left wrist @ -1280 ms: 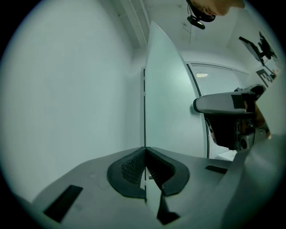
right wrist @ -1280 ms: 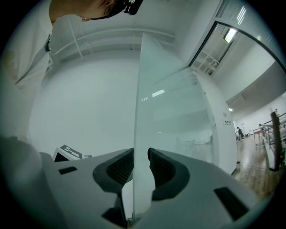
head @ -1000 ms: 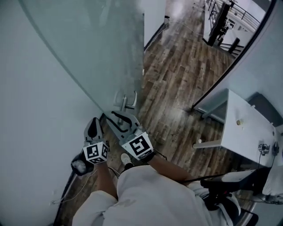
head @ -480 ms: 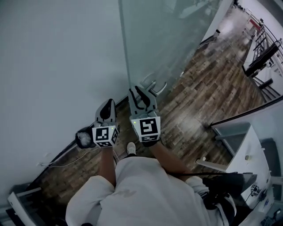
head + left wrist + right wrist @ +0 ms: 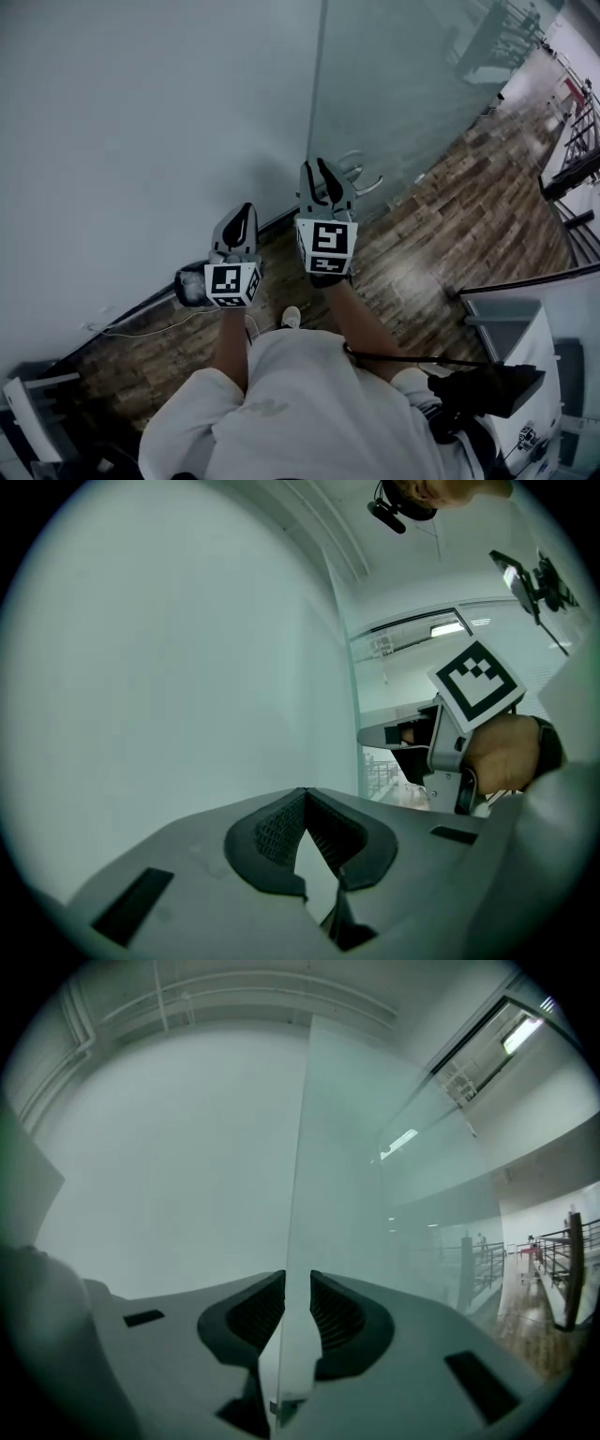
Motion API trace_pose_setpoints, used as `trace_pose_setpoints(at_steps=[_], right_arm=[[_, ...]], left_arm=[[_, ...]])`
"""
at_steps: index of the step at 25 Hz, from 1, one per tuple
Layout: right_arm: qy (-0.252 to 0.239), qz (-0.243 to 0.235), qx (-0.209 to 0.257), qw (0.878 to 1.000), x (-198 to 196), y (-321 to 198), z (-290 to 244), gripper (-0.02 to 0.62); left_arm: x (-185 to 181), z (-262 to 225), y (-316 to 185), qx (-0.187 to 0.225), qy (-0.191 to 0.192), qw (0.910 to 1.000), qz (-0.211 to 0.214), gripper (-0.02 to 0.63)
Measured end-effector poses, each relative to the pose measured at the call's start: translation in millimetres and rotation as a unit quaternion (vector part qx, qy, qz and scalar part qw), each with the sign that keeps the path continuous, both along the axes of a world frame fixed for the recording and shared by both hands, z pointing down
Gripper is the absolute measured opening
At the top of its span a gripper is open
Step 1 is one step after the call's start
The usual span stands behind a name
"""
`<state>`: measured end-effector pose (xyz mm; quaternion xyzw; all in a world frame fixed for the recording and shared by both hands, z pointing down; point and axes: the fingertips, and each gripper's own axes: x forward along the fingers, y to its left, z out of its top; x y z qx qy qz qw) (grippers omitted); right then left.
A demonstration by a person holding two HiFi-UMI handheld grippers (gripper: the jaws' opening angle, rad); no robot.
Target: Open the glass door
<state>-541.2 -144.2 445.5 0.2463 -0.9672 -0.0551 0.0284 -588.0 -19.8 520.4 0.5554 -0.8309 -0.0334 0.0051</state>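
Observation:
The glass door (image 5: 422,84) fills the upper right of the head view, with its free vertical edge beside the white wall and a metal lever handle (image 5: 364,178) on it. My right gripper (image 5: 319,169) points level at that edge, just left of the handle. In the right gripper view the glass door (image 5: 375,1213) runs edge-on between the pads (image 5: 255,1312) of the right gripper (image 5: 297,1283). Its jaws have just been closing and now press on the glass. My left gripper (image 5: 246,211) is shut with nothing in it. In the left gripper view the left gripper (image 5: 305,794) faces the wall.
A plain white wall (image 5: 141,122) stands left of the door. The floor is wood planks (image 5: 441,244), and a thin cable (image 5: 141,323) runs along the skirting. At the lower right is a white desk (image 5: 530,342), with a railing (image 5: 581,122) beyond the glass.
Both grippers have moved forward toward the wall and door. The right jaws, wide open near the handle before, have narrowed onto the door's edge. The left gripper has stayed shut.

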Motion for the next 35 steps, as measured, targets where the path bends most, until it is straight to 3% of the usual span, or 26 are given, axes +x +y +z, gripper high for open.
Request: trace_pose_setpoints(at_steps=[9, 16, 22, 25, 26, 28, 32, 35], right_arm=[[0.009, 0.025, 0.024, 0.999, -72, -24, 2, 0.084], [0.031, 0.047, 0.037, 0.998, -125, -47, 3, 0.077], [0.047, 0.031, 0.060, 0.997, -167, -67, 10, 0.077], [0.046, 0.011, 0.045, 0.998, -184, -76, 9, 0.064], [0.048, 0.007, 0.032, 0.998, -189, -80, 13, 0.000], [0.045, 0.002, 0.016, 0.999, -191, -86, 20, 0.000], [0.031, 0.007, 0.038, 0.999, -180, -79, 19, 0.000], [0.038, -0.033, 0.027, 0.998, -184, -81, 23, 0.000]], left_arm=[[-54, 4, 9, 0.010, 0.013, 0.9997, -0.019, 0.002], [-71, 10, 12, 0.012, 0.031, 0.9991, -0.028, 0.002], [-81, 16, 18, 0.009, 0.039, 0.9987, -0.031, 0.002], [-84, 19, 24, 0.009, 0.047, 0.9982, -0.037, 0.002], [-85, 20, 25, 0.009, 0.049, 0.9980, -0.038, 0.002], [-83, 21, 27, 0.010, 0.052, 0.9978, -0.039, 0.002], [-80, 22, 27, 0.008, 0.056, 0.9979, -0.033, 0.002], [-78, 23, 20, 0.007, 0.056, 0.9982, -0.022, 0.002]])
